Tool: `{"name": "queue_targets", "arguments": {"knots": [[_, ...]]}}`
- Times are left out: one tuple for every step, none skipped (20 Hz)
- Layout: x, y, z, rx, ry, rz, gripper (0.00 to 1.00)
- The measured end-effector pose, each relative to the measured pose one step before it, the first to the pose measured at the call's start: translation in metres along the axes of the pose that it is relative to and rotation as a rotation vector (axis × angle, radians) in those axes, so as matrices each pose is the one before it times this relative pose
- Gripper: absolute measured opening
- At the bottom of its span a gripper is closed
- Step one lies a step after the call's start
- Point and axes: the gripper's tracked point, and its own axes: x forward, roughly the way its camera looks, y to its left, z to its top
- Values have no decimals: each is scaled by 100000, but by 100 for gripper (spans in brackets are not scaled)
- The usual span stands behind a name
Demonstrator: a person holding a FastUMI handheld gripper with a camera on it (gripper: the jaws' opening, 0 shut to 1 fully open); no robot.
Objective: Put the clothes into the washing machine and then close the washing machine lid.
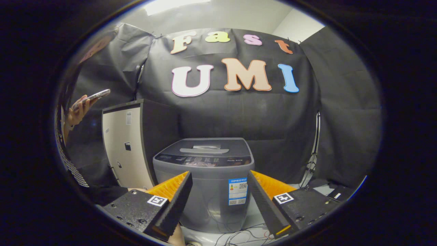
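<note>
The gripper (pixel 218 177) stands spread wide, its fingers (pixel 177 198) holding nothing; the grey top-loading washing machine (pixel 205 184) sits just beyond them, framed between the tips, its lid (pixel 208 145) down; a tall cabinet (pixel 126 143) stands beside it; a hand (pixel 76 111) holds a phone (pixel 94 96).

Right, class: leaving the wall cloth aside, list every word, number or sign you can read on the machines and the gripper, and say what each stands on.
No text can be quoted; nothing reads clearly.
Control panel of the washing machine: print too blurred.
Blue sticker on its front: too small.
Small label on the tall cabinet: too small.
Gripper, fingers open and holding nothing: a square marker on each side, no words.
</note>
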Motion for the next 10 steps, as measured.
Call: {"name": "queue_targets", "arguments": {"knots": [[-17, 40, 39, -11, -43, 10, 97], [16, -53, -59, 9, 34, 0, 97], [-34, -25, 51, -3, 16, -1, 97], [92, 35, 41, -12, -92, 8, 97], [-55, -3, -39, -6, 65, -9, 97], [4, -8, -24, 15, 35, 1, 97], [-9, 8, 74, -16, -78, -2, 97], [-28, -7, -69, -1, 0, 4, 97], [8, -12, 17, 8, 26, -16, 97], [48, 29, -23, 2, 5, -6, 97]]}}
